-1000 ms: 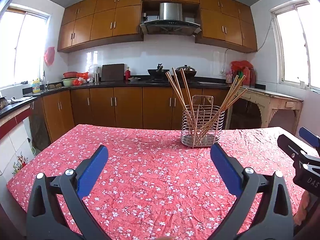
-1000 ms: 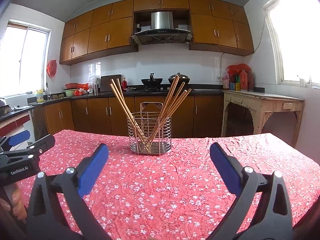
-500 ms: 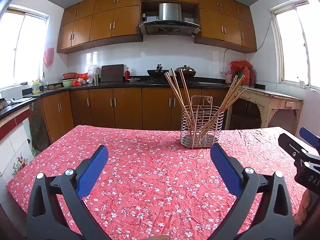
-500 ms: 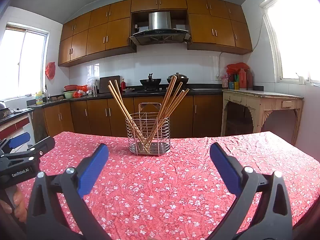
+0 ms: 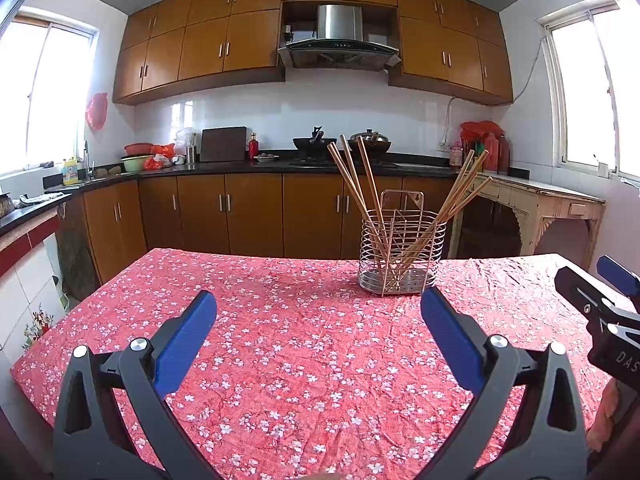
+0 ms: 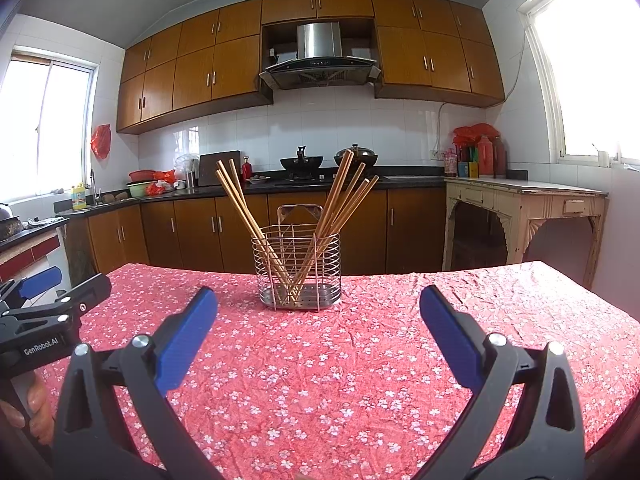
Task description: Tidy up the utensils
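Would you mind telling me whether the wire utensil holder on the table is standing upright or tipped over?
Upright: the wire holder sits flat on its base on the red tablecloth, with the chopsticks leaning inside it.

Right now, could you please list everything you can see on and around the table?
Chopsticks: seven or so, light wood, standing in the holder in two fans leaning left and right.
Wire holder: one, silver, upright on the table.
Tablecloth: one, red with white flowers, covering the table.
Woks: two, dark, on the rear counter.
Range hood: one, steel, between the wall cupboards.
Side table: one, cream, right wall.
Left claw: open, empty, above the cloth.
Right claw: open, empty, facing the holder.
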### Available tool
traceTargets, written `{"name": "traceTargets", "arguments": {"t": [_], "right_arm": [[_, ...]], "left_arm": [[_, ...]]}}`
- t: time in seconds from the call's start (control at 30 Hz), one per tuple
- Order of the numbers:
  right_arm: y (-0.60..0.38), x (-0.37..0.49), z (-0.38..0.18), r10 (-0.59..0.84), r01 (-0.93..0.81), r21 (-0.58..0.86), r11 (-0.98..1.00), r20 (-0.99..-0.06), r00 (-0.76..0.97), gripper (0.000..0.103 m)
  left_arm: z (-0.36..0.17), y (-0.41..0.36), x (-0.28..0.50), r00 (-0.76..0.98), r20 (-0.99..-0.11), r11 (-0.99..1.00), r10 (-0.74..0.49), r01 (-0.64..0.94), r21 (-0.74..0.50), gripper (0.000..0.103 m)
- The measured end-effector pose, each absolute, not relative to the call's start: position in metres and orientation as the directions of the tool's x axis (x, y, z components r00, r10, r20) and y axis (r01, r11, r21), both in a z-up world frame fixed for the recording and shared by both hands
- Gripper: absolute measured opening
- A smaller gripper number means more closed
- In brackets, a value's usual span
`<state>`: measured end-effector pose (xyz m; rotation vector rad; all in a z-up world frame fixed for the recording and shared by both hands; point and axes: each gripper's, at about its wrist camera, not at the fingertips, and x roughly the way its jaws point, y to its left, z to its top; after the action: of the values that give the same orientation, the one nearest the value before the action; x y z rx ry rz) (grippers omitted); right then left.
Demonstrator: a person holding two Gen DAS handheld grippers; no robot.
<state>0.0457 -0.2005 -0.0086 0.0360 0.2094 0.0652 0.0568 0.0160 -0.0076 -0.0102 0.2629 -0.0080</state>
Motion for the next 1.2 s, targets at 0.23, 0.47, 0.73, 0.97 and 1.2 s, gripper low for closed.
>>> {"name": "traceTargets", "arguments": {"t": [0.23,0.47,0.73,0.97,1.2], "right_arm": [[-0.2004,0.0457,-0.0087,0.068,-0.061,0.043,0.997,-0.207,0.976,0.099],[-0.2003,0.0457,-0.0085,0.068,-0.060,0.042,0.997,-0.206,0.976,0.099],[-0.2003,0.0458,-0.0085,0.068,-0.061,0.043,0.997,-0.206,0.976,0.099],[-0.2005,0.0454,-0.0086,0.069,-0.061,0.043,0.997,-0.205,0.976,0.099],[-0.2005,0.0455,-0.0087,0.068,-0.061,0.044,0.997,-0.206,0.976,0.099]], "left_arm": [[-0.0082,0.0159,0.0555,0.965,-0.262,1.000,-0.013,0.011,-0.012,0.101],[-0.0077,0.0166,0.0555,0.965,-0.263,1.000,-0.015,0.012,-0.013,0.101],[-0.0079,0.0154,0.0553,0.965,-0.263,1.000,-0.015,0.012,-0.013,0.101],[-0.0076,0.0155,0.0551,0.964,-0.264,1.000,-0.015,0.012,-0.014,0.101],[-0.0089,0.0149,0.0549,0.963,-0.269,1.000,-0.018,0.015,-0.015,0.101]]}}
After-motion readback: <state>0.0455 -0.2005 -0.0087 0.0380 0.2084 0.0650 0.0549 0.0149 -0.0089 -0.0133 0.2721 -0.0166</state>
